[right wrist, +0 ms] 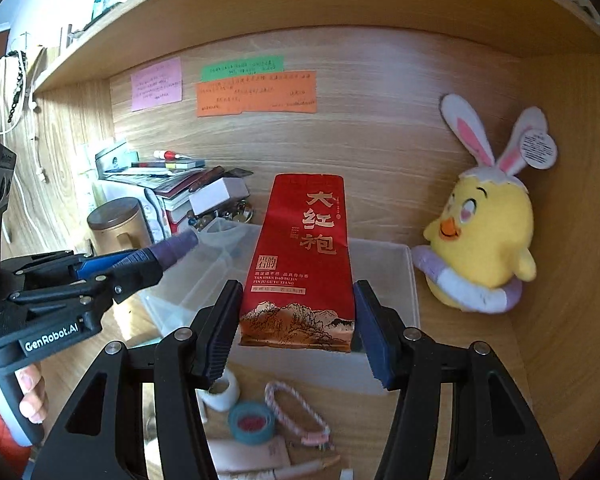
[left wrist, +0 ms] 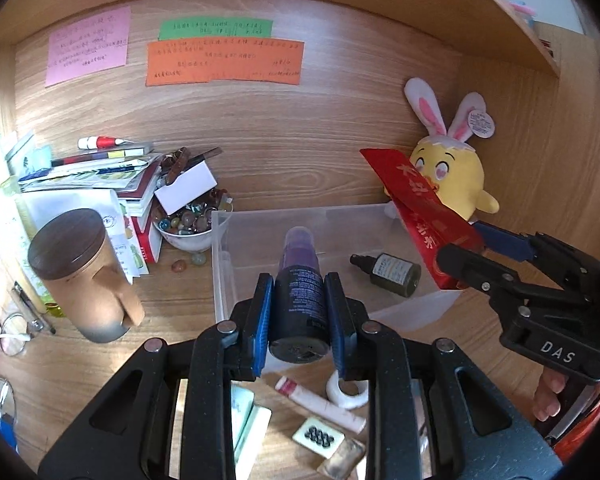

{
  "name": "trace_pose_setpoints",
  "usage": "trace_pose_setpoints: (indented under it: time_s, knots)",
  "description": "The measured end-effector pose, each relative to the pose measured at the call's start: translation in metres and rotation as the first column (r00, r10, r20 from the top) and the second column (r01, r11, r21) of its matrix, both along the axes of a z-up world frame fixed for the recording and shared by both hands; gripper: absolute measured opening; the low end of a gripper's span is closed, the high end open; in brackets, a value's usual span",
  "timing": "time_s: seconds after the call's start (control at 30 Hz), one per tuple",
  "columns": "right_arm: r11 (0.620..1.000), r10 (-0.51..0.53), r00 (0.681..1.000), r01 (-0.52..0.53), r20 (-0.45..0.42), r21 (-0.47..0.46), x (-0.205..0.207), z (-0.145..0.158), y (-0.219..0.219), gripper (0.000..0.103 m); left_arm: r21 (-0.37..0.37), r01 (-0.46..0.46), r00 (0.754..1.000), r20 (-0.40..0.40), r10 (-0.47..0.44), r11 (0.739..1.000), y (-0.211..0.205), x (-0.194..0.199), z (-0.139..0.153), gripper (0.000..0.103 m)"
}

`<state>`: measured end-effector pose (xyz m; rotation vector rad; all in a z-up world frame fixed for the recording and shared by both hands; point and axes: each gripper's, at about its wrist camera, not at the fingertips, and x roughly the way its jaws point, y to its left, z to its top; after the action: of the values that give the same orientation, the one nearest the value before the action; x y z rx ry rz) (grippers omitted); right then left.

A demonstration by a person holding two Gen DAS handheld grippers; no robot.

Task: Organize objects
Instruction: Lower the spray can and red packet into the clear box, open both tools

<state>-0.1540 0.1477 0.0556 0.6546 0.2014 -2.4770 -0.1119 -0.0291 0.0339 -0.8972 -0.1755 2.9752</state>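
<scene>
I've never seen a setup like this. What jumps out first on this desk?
A bright red tea packet stands clamped in the right gripper above a clear plastic bin. To its right a yellow chick plush with bunny ears sits in the corner. The left gripper grips a dark bottle with a purple cap.

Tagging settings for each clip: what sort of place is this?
Probably a home or dorm study desk: a wood-grain alcove under a shelf, coloured handwritten paper notes stuck on the back panel, a cluttered stack of books, and a yellow plush chick with rabbit ears.
</scene>
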Motion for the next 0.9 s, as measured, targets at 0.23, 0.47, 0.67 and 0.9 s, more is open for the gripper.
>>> trace_pose_setpoints:
  time_s: [0.23, 0.47, 0.67, 0.9]
  knots:
    - [1.0, 0.005, 0.999, -0.006, 0.04, 0.026, -0.034, -0.003, -0.017, 0.053, 0.02, -0.013, 0.999, 0.049, 0.012, 1.0, -0.015, -0.033, -0.003, 0.025]
    - [0.999, 0.01, 0.993, -0.016, 0.12, 0.044, -0.064, -0.027, -0.031, 0.053, 0.005, -0.026, 0.994, 0.106, 0.025, 1.0, -0.021, -0.058, -0.022, 0.025]
    - [0.996, 0.029, 0.985, -0.043, 0.17, 0.083, -0.076, -0.047, -0.038, 0.053, -0.035, -0.009, 0.991, 0.136, 0.014, 0.999, -0.016, -0.069, -0.036, 0.025]
    - [0.992, 0.021, 0.982, -0.043, 0.188, 0.117, -0.083, -0.057, -0.043, 0.053, -0.036, 0.02, 0.984, 0.177, -0.013, 0.999, -0.015, -0.075, -0.045, 0.025]
